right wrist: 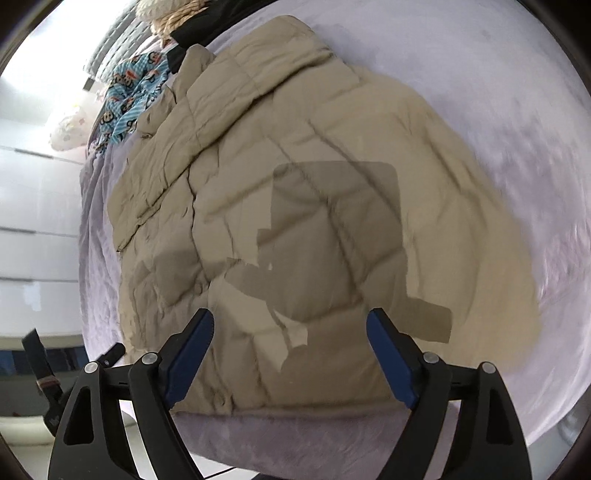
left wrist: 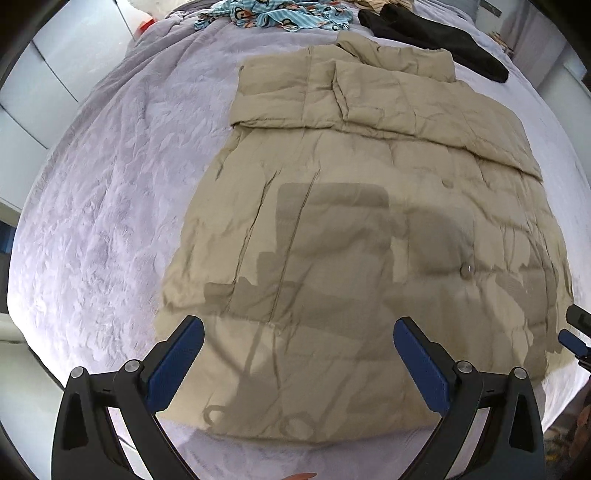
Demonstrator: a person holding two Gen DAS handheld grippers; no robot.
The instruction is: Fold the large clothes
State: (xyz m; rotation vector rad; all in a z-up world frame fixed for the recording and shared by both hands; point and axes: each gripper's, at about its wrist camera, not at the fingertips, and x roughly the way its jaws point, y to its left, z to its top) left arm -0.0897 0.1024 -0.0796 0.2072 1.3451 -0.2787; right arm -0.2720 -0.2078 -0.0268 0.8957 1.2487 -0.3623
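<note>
The tan quilted coat (left wrist: pixel 354 229) lay flat on the lavender bedspread (left wrist: pixel 110 206), sleeves folded across its chest. The left wrist view alone showed two buttons (left wrist: pixel 464 271) near the coat's front edge and a black garment (left wrist: pixel 439 40) at one o'clock beyond the collar. The right wrist view alone showed a knitted cream item (right wrist: pixel 162 9) at eleven o'clock and white drawers along nine o'clock. A blue cartoon-print cloth (left wrist: pixel 273 16) appeared in both views. The left gripper (left wrist: pixel 297 363) pointed steeply down above the coat's hem, fingers wide apart, holding nothing. The right gripper (right wrist: pixel 290 352) likewise hung over the hem, fingers apart and empty.
</note>
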